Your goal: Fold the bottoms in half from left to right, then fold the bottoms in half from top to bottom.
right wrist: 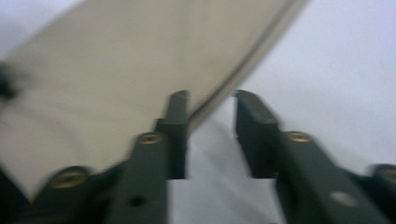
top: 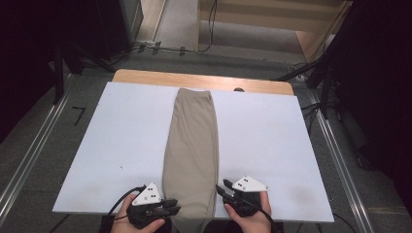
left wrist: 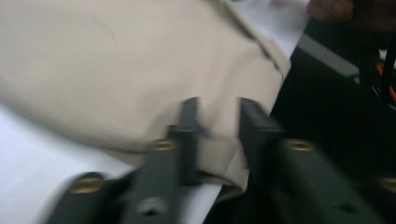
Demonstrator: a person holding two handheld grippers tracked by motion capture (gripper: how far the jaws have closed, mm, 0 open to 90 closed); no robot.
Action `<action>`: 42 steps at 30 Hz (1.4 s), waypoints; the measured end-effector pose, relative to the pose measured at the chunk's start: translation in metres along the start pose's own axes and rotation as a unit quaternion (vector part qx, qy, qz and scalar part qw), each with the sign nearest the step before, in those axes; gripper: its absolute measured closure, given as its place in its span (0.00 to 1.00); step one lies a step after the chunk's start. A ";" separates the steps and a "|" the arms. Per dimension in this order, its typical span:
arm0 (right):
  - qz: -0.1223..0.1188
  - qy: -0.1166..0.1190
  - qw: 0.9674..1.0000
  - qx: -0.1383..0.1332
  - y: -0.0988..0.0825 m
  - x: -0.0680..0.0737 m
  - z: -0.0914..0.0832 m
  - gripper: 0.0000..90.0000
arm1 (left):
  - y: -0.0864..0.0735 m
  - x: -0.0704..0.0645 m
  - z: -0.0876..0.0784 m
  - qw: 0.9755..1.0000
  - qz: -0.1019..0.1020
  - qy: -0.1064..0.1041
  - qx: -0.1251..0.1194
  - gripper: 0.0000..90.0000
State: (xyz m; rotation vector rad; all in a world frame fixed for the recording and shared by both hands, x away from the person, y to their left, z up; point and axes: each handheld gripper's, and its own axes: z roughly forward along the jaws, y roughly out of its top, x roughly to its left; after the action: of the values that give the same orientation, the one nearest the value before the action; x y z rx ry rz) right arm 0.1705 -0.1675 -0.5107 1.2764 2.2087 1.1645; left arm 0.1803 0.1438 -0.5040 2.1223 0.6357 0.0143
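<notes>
A: Where are the trousers (top: 192, 145)?
B: Folded lengthwise into a narrow strip, running near to far down the middle of the table (top: 121, 131), the near end hanging over the edge.
A: And the jaws?
B: Left gripper (top: 167, 209) and right gripper (top: 224, 187) flank that near end, both parted, holding nothing.
A: Progress?
B: Judging by that, any crosswise fold is not yet begun.

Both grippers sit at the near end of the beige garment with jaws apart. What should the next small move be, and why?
Probably close both on the cloth's near edges. The left gripper already has the beige garment between its open jaws at the hem corner; the right gripper has the garment's side edge just inside its gap, so it may need a slight nudge inward first. Nothing is gripped yet on the white board.
</notes>
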 end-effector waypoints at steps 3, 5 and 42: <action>-0.016 0.000 1.000 -0.023 0.001 -0.006 -0.013 0.37 | 0.006 0.002 -0.007 1.000 -0.003 -0.001 -0.029 0.44; -0.003 0.002 0.999 -0.036 0.001 -0.017 -0.023 0.26 | 0.012 0.006 -0.013 0.999 -0.008 -0.002 -0.050 0.32; 0.019 -0.031 0.994 -0.105 0.055 -0.119 -0.043 0.00 | 0.160 0.169 0.001 0.990 0.005 0.046 -0.131 0.00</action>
State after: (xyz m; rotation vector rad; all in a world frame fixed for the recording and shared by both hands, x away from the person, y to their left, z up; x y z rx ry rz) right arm 0.2385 -0.2730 -0.4541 1.2529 1.9663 1.3146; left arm 0.3964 0.1435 -0.4185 1.8792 0.6397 0.1929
